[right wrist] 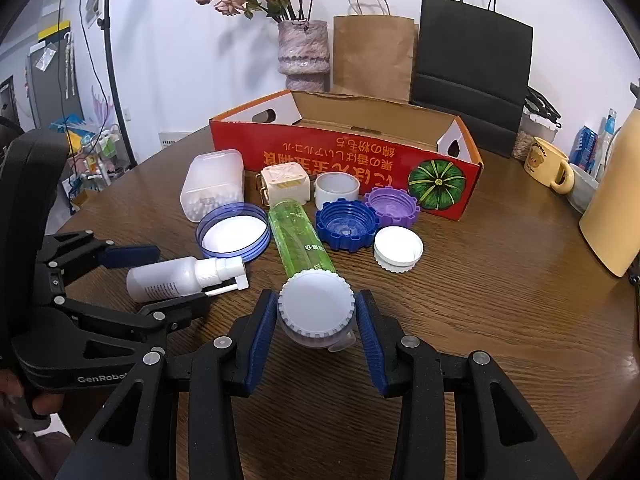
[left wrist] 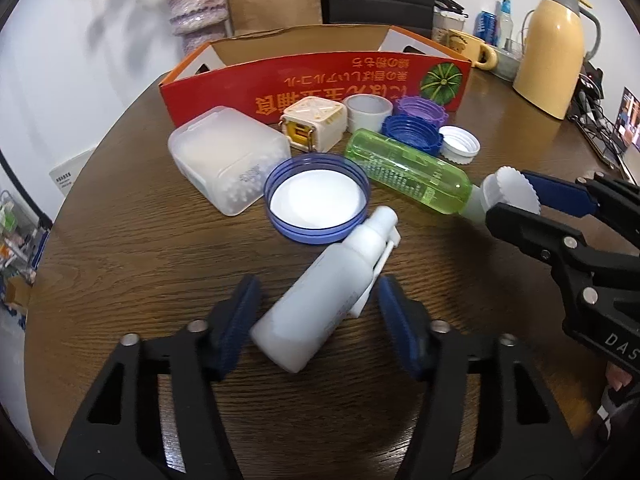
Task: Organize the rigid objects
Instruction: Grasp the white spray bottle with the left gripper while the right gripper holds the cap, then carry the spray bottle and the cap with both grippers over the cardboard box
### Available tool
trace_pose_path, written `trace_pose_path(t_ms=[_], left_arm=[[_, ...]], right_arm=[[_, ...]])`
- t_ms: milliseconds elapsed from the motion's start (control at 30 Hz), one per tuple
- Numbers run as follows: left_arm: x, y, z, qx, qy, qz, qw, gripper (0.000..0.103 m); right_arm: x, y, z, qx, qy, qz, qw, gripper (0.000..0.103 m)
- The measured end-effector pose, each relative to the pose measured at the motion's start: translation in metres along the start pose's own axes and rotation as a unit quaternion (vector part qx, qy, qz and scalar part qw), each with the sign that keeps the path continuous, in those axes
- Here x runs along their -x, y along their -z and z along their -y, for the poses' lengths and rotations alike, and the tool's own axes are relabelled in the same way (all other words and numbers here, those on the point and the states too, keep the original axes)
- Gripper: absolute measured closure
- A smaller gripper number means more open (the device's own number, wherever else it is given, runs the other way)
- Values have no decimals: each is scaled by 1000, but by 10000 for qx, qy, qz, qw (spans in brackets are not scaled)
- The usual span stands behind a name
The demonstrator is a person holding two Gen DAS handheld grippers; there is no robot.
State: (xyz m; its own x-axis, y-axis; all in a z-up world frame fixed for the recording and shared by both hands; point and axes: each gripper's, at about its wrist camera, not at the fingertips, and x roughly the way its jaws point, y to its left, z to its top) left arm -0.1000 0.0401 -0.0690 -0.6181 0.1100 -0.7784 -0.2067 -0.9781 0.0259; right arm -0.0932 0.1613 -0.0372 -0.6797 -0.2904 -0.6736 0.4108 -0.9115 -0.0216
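A white spray bottle (left wrist: 320,292) lies on the wooden table between the fingers of my open left gripper (left wrist: 316,320); the pads do not touch it. It also shows in the right wrist view (right wrist: 176,276). A green bottle (left wrist: 408,170) with a white ribbed cap (right wrist: 316,308) lies on its side. My right gripper (right wrist: 316,320) straddles that cap, pads close on both sides, contact unclear. My right gripper also shows in the left wrist view (left wrist: 516,200). An empty red cardboard box (right wrist: 344,156) stands behind.
Between the bottles and the box lie a clear plastic container (left wrist: 224,156), a blue-rimmed lid (left wrist: 316,200), a cream cube (left wrist: 316,124), a white ring (left wrist: 368,112), blue (right wrist: 346,224), purple (right wrist: 392,204) and white caps (right wrist: 398,250). A yellow jug (left wrist: 556,44) and mug (right wrist: 548,164) stand right.
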Motion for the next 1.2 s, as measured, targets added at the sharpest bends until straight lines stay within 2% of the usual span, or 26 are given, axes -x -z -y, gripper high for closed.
trace_pose_path(t_ms=[67,233,433,833,1200], left_arm=[[2,1,2,-36,60,31,10000,56],[7,2,6,-15,250,101,9996,73],[14,5,11,-33,368,163,9992,79],[34,8,12,2,427,459,9980,79],[59,-7,6,61,356,887,9954,79]], right_arm=[[0,0,0,-8,-1,-1,10000,58],[4,2,1,-25,26,17,10000,58],[7,4,0,-27,52,36,10000,58],[17,7,-2,-21,75,112,9999,58],[29,-4,-6,59,123,293,9995,58]])
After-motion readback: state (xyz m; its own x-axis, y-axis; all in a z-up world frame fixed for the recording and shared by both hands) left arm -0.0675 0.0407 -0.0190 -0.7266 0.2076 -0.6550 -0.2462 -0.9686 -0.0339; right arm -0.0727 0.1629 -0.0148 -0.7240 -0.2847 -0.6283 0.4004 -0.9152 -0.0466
